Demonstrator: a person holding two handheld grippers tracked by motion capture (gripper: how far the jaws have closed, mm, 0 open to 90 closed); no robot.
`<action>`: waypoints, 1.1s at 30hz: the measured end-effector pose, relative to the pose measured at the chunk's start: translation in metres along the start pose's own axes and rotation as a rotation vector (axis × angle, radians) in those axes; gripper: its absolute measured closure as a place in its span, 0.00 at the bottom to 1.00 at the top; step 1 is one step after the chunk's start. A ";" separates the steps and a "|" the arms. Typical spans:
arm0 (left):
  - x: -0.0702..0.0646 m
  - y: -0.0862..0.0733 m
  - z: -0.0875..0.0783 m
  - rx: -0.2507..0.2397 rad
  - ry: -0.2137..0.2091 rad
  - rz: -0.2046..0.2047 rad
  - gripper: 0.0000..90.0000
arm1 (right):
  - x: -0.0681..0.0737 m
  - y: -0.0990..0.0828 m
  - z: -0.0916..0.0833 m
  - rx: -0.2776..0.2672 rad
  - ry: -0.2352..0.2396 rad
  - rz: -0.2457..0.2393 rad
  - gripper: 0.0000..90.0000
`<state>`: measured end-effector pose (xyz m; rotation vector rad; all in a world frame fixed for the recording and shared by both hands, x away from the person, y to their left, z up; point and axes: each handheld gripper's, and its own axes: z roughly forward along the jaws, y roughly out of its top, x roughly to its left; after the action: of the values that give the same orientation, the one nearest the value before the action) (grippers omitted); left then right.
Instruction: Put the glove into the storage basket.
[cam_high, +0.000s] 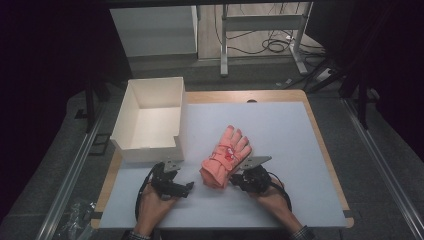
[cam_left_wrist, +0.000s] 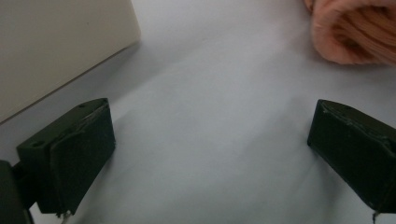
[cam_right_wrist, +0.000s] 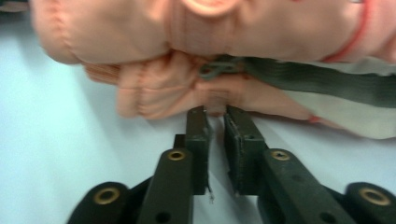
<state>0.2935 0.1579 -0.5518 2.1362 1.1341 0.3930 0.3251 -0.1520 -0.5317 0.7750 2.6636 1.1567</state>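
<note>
High view, gloves: a pair of salmon-pink gloves (cam_high: 226, 156) lay stacked mid-worktop (cam_high: 285, 145), fingertips pointing away from the person.
High view, box: an open white box (cam_high: 150, 120) sat at the far left corner, well apart from the gloves.
High view, hands: the left gripper (cam_high: 172, 186) rested on the worktop just in front of the box; the right gripper (cam_high: 239, 176) was right up against the gloves' cuff end.
Left gripper view, fingers: spread wide open over bare worktop, nothing between them, box wall (cam_left_wrist: 56, 51) upper left, a bit of glove (cam_left_wrist: 355, 32) upper right.
Right gripper view, fingers: nearly closed, just a thin slit left, tips (cam_right_wrist: 215, 112) touching the cuff edge (cam_right_wrist: 219, 95). Can't tell if any fabric was actually pinched. A grey strap (cam_right_wrist: 322, 81) ran along the glove.
</note>
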 end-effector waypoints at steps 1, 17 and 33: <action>0.000 0.000 0.000 0.000 0.000 0.000 0.01 | -0.002 0.001 0.001 -0.001 -0.007 0.007 0.89; 0.000 0.000 0.000 -0.002 -0.004 -0.004 0.01 | -0.008 -0.006 -0.012 -0.022 -0.062 0.000 0.78; 0.004 0.001 -0.003 0.009 -0.041 -0.002 0.01 | -0.059 -0.043 -0.066 -0.066 -0.277 0.112 0.34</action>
<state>0.2949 0.1613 -0.5491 2.1412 1.1167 0.3425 0.3379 -0.2492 -0.5212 1.0031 2.3719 1.0667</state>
